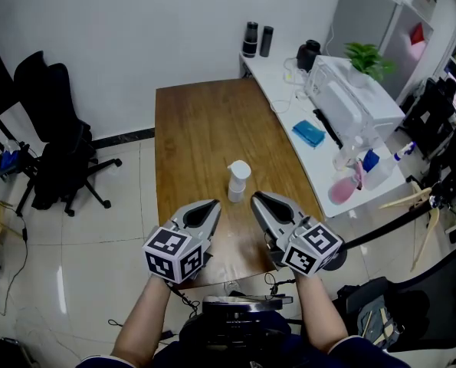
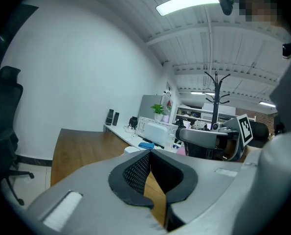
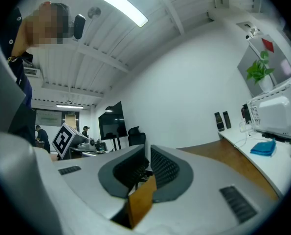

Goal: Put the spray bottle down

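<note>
The spray bottle (image 1: 237, 180) stands upright on the wooden table (image 1: 197, 121), just past the tips of both grippers. The left gripper (image 1: 211, 208) and right gripper (image 1: 258, 200) have their jaws pressed together with nothing inside. The job looks done.

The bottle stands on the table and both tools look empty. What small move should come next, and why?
Probably just draw both tools back. The spray bottle stands upright on the wooden table, apart from the left tool and right tool, both shut and empty.
</note>
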